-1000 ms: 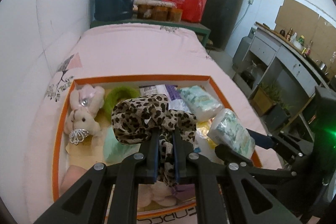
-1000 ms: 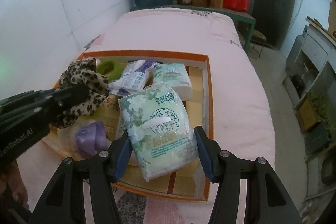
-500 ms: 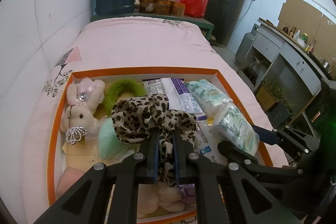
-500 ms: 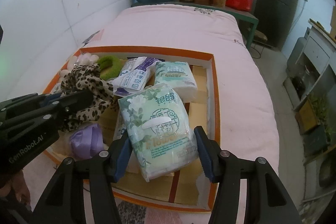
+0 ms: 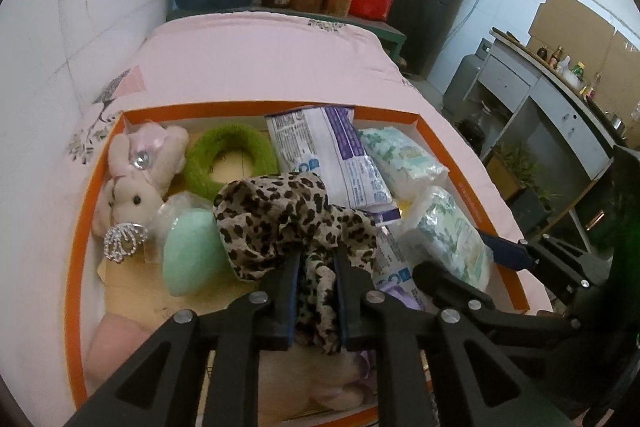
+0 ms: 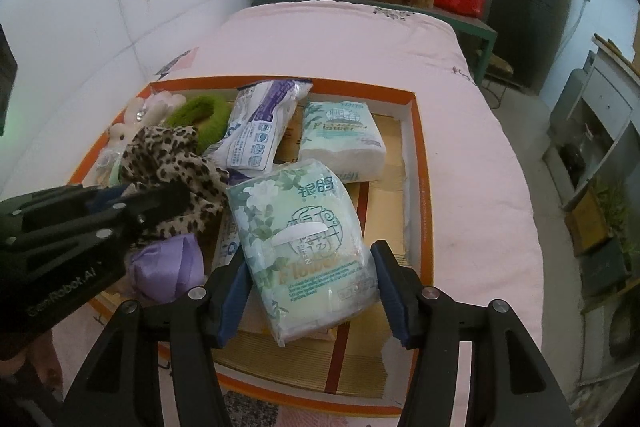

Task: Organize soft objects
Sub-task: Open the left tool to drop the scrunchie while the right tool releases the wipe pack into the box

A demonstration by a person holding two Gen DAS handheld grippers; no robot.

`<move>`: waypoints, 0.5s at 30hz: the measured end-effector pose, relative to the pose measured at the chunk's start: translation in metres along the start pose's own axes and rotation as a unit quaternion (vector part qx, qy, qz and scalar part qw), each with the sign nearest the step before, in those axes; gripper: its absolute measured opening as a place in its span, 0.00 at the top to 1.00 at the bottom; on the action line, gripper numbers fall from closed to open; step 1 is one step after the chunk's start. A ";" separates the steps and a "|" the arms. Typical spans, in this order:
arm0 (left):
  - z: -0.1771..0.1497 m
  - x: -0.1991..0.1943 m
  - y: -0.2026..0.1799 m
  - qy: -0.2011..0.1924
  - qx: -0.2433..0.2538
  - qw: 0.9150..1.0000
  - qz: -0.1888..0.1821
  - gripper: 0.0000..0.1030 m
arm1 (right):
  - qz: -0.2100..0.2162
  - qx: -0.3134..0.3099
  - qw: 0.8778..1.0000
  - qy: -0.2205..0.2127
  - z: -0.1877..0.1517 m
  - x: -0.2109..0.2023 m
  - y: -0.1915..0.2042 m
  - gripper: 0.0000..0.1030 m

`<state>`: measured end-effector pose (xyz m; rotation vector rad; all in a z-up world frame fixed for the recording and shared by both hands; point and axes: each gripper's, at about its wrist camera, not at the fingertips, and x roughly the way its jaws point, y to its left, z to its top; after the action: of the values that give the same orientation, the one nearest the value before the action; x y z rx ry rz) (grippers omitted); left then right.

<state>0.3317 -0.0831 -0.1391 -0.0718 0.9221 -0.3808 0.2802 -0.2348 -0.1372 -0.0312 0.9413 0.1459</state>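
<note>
A shallow orange-rimmed box lies on a pink bedcover. My left gripper hangs low over the box's near middle. A bunched leopard-print cloth fills the gap between its jaws, which are opening; the pads still touch the fabric. The cloth drapes onto the items below it. My right gripper is shut on a green-flowered tissue pack, held tilted above the box's right half. The same pack shows at the right in the left wrist view.
In the box lie a cream bunny plush, a green fuzzy ring, a mint-green soft lump, a white-and-purple packet, a second tissue pack and a purple bundle. A wall runs along the left; furniture stands at the right.
The left gripper has sunk a little toward the box with the leopard cloth, and its jaws have parted slightly. The right gripper and its tissue pack have stayed put.
</note>
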 end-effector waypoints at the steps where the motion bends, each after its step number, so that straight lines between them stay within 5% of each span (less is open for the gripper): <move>1: 0.000 0.000 0.001 0.000 0.000 1.000 0.000 0.79 | 0.000 -0.001 1.000 -0.001 -0.001 0.000 -0.001 0.41; 7: -0.003 -0.002 0.004 -0.002 -0.002 1.000 -0.007 0.53 | 0.006 -0.004 1.000 -0.002 -0.003 -0.001 0.000 0.40; 15: -0.007 -0.011 -0.001 -0.007 0.000 1.000 -0.011 0.48 | 0.000 -0.009 1.000 -0.007 -0.006 -0.010 0.001 0.39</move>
<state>0.3204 -0.0792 -0.1349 -0.0837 0.9078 -0.4000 0.2700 -0.2358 -0.1326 -0.0467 0.9262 0.1545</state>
